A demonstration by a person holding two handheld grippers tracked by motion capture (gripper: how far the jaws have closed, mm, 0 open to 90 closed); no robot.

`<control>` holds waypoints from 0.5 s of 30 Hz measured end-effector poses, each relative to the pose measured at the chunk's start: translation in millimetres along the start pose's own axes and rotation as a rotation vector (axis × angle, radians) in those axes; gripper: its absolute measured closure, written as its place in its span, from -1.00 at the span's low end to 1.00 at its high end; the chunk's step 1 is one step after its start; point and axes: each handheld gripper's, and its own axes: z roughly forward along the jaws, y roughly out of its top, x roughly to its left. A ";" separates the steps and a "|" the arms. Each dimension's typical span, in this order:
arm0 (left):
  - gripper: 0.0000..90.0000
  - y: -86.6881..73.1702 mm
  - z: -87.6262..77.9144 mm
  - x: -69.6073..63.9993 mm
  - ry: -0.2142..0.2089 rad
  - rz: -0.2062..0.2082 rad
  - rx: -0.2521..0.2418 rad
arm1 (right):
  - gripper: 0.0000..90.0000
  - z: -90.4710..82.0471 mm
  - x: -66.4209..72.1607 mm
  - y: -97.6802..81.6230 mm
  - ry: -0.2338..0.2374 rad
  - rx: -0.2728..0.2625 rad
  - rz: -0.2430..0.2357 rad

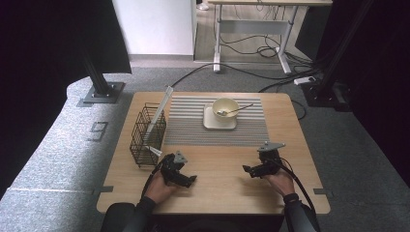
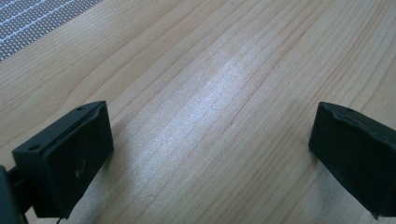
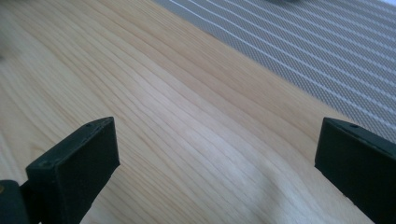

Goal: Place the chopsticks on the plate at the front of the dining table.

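A cream bowl (image 1: 225, 108) with a spoon (image 1: 236, 110) in it stands on a square cream plate (image 1: 211, 123), at the back of a grey striped mat (image 1: 188, 126). A black wire basket (image 1: 147, 134) with a long flat utensil (image 1: 158, 115) leaning in it stands at the table's left. My left gripper (image 1: 190, 180) rests low on the bare wood near the front, jaws wide apart and empty (image 2: 210, 149). My right gripper (image 1: 247, 170) lies on the wood at the front right, also open and empty (image 3: 215, 158).
The wooden table (image 1: 217, 188) has bare wood between my two grippers and along the front edge. The mat's edge (image 3: 299, 56) lies just ahead of the right gripper. Beyond the table are grey carpet, floor cables (image 1: 270, 72) and a desk frame (image 1: 251, 29).
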 end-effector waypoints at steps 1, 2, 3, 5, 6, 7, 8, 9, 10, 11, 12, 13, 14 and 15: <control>-1.00 0.0 0.0 0.0 0.000 0.000 0.000 | -1.00 -0.9 1.8 4.0 0.005 0.001 -0.006; -1.00 0.0 0.0 0.0 0.000 0.001 0.000 | -1.00 -1.4 2.9 6.2 0.007 0.000 -0.009; -1.00 0.0 0.0 0.1 0.000 0.001 0.000 | -1.00 -2.0 4.3 9.2 0.010 -0.005 -0.012; -1.00 0.1 0.1 0.1 0.000 0.001 0.000 | -1.00 -3.4 7.4 15.3 0.020 -0.013 -0.019; -1.00 0.1 0.1 0.2 0.000 0.002 0.000 | -1.00 -4.1 8.9 18.3 0.025 -0.018 -0.023; -1.00 0.1 0.1 0.1 -0.001 0.001 0.000 | -1.00 -4.5 10.5 21.2 0.031 -0.023 -0.024; -1.00 0.2 0.2 0.1 -0.001 0.001 -0.001 | -1.00 -4.6 12.0 24.1 0.036 -0.025 -0.024; -1.00 0.2 0.2 0.2 -0.001 0.002 0.000 | -1.00 -4.5 13.5 27.0 0.041 -0.025 -0.025; -1.00 0.2 0.2 0.2 -0.001 0.002 -0.001 | -1.00 -4.4 15.0 29.8 0.045 -0.028 -0.026; -1.00 0.3 0.2 0.2 -0.001 0.002 0.000 | -1.00 -4.6 16.5 32.8 0.048 -0.027 -0.025; -1.00 0.3 0.2 0.3 -0.002 0.003 0.000 | -1.00 -4.5 18.0 35.9 0.052 -0.030 -0.024; -1.00 0.4 0.2 0.3 -0.002 0.003 0.000 | -1.00 -4.4 20.1 39.9 0.058 -0.034 -0.028; -1.00 0.4 0.2 0.4 -0.003 0.004 0.001 | -1.00 -4.3 21.4 42.3 0.062 -0.035 -0.030; -1.00 0.5 0.3 0.3 -0.003 0.003 0.001 | -1.00 -4.2 23.4 45.8 0.066 -0.038 -0.031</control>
